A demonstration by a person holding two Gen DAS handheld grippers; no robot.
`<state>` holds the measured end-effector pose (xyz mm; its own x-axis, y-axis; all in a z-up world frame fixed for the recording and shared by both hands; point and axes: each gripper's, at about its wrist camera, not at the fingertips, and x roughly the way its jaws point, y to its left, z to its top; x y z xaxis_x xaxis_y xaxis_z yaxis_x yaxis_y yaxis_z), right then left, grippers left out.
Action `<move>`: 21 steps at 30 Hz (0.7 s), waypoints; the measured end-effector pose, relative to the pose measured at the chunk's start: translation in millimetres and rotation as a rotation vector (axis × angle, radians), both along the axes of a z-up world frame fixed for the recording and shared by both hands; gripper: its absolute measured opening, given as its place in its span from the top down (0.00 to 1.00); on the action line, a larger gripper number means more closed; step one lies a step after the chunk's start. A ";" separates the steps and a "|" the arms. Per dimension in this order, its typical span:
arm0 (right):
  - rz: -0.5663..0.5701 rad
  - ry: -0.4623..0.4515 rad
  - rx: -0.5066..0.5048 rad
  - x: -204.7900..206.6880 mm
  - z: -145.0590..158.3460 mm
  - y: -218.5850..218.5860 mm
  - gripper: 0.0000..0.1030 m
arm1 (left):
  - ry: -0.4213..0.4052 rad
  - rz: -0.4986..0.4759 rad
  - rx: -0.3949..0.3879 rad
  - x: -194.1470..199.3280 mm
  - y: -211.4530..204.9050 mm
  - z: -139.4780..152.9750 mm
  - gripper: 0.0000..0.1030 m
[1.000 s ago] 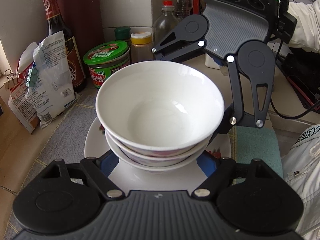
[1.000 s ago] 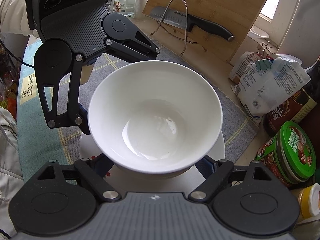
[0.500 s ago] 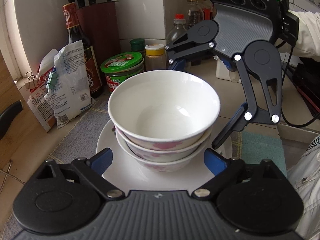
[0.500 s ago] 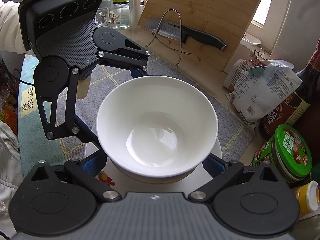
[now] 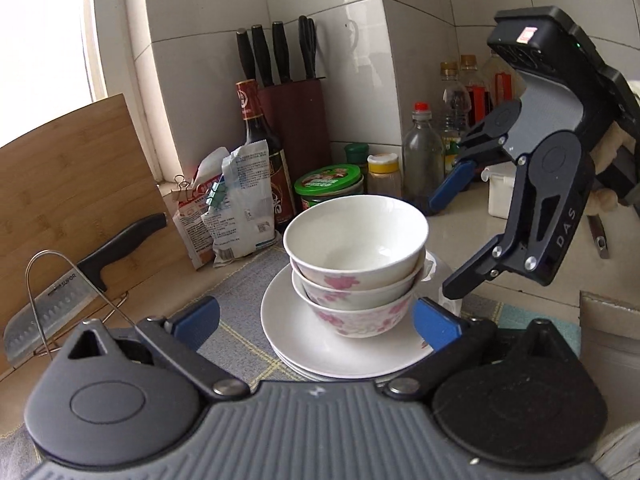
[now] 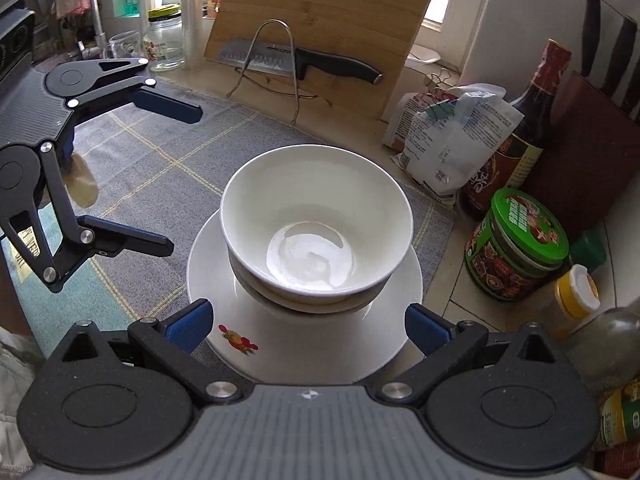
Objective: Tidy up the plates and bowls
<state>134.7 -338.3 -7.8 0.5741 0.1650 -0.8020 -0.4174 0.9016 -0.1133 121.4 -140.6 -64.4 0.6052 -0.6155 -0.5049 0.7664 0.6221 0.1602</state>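
Three nested white bowls (image 5: 356,264) with pink flowers sit on a stack of white plates (image 5: 304,344) on a grey checked mat. From the right wrist view the top bowl (image 6: 316,216) is empty and centred on the plates (image 6: 276,320). My left gripper (image 5: 316,324) is drawn back from the stack, its jaws still opening and empty; it shows left of the plates as left gripper (image 6: 178,180). My right gripper (image 6: 308,324) stands open, pads off the plate rim. It hangs right of the bowls as right gripper (image 5: 450,240).
A kitchen knife (image 6: 320,60) rests on a wire rack against a bamboo board (image 6: 328,4). Clipped bags (image 6: 452,140), a dark sauce bottle (image 5: 260,152), a green-lidded jar (image 6: 516,240), a knife block (image 5: 296,120) and several bottles crowd the corner behind the stack.
Both grippers have opened wide and pulled back and upward from the plate stack. The bowls and plates stay on the mat, released.
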 end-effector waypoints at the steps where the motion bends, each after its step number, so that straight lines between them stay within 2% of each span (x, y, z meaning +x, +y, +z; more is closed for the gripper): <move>1: -0.050 -0.004 0.007 -4.4 2.0 2.2 0.00 | 0.012 0.008 -0.026 -4.8 6.1 4.0 0.01; 4: -0.236 -0.022 0.049 -23.5 9.1 12.6 0.00 | 0.029 0.044 -0.040 -16.0 15.9 11.5 0.01; 7: -0.412 -0.065 0.103 -43.8 15.1 24.0 0.00 | 0.060 0.181 0.036 -22.8 19.7 16.7 0.01; 10: -0.617 -0.103 0.145 -61.4 17.5 38.0 0.00 | 0.160 0.249 0.042 -20.7 29.8 21.0 0.01; 13: -0.778 -0.107 0.152 -71.6 16.5 52.2 0.00 | 0.204 0.283 0.038 -23.2 39.2 27.1 0.01; 16: -0.812 -0.110 0.132 -80.1 18.6 70.3 0.00 | 0.193 0.317 0.066 -26.4 44.6 33.1 0.01; 21: -0.840 -0.135 0.116 -92.8 27.6 91.7 0.00 | 0.199 0.324 0.054 -28.7 56.4 43.2 0.01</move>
<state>41.9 -246.6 19.7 0.6323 -0.2810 -0.7220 0.4041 0.9147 -0.0021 92.6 -84.2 -21.2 0.6511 -0.3774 -0.6585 0.5509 0.8318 0.0680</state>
